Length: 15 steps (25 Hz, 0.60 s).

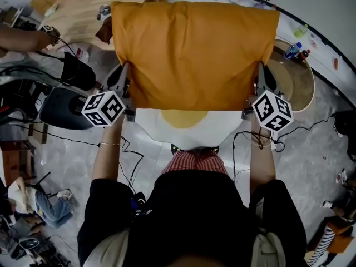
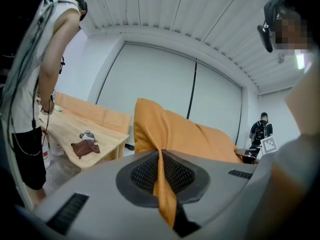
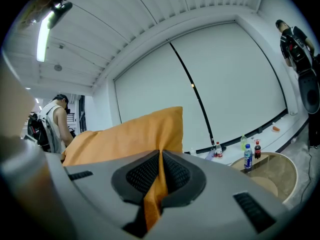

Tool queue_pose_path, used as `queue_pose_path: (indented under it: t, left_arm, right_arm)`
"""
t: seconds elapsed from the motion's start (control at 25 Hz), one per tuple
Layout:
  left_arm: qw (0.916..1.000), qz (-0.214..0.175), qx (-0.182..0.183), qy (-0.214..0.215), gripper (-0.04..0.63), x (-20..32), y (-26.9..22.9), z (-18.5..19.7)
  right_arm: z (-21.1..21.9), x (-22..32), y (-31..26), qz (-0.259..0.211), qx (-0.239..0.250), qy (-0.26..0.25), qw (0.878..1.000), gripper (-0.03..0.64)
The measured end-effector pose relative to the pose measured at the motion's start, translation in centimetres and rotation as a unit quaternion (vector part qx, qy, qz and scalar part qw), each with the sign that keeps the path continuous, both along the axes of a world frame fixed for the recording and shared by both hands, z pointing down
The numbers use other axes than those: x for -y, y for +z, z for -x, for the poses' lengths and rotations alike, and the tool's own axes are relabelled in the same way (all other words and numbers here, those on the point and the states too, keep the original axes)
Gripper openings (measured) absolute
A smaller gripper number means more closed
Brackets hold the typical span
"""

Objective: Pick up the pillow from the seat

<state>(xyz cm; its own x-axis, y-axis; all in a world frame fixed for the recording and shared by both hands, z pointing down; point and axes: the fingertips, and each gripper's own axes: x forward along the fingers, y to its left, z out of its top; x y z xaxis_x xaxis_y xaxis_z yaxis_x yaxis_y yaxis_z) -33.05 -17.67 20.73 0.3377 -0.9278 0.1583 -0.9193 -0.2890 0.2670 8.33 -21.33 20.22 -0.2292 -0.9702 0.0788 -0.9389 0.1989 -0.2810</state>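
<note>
A large orange pillow [image 1: 194, 54] hangs spread out in front of me, held up by its two side edges. My left gripper [image 1: 126, 71] is shut on the pillow's left edge; in the left gripper view the orange fabric [image 2: 175, 131] runs pinched between the dark pads [image 2: 145, 171]. On the other side my right gripper [image 1: 260, 71] is shut on the right edge, and the right gripper view shows the pillow [image 3: 130, 134] clamped the same way. Below the pillow lies a white egg-shaped cushion with a yellow centre [image 1: 189, 128].
A light wooden table [image 1: 89, 10] stands at the back left, with a person [image 2: 40, 84] beside it. A round table [image 1: 297, 79] with bottles [image 1: 292, 50] is at the right. A black stool [image 1: 64, 107] and cables lie on the floor at the left.
</note>
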Motion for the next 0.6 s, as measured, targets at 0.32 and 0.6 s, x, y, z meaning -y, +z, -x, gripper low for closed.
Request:
queue_pose_path:
  t: [0.32, 0.6]
  left_arm:
    - [0.9998, -0.017, 0.001, -0.009, 0.021, -0.1, -2.7, -0.6]
    - [0.9986, -0.047, 0.015, -0.017, 0.021, -1.1, -6.3, -0.6]
  right_arm:
    - [-0.5, 0.2, -3.2, -0.021, 0.004, -0.011, 1.000, 0.034]
    - [-0.5, -0.7, -6.5, -0.047, 0.015, -0.020, 0.999, 0.035]
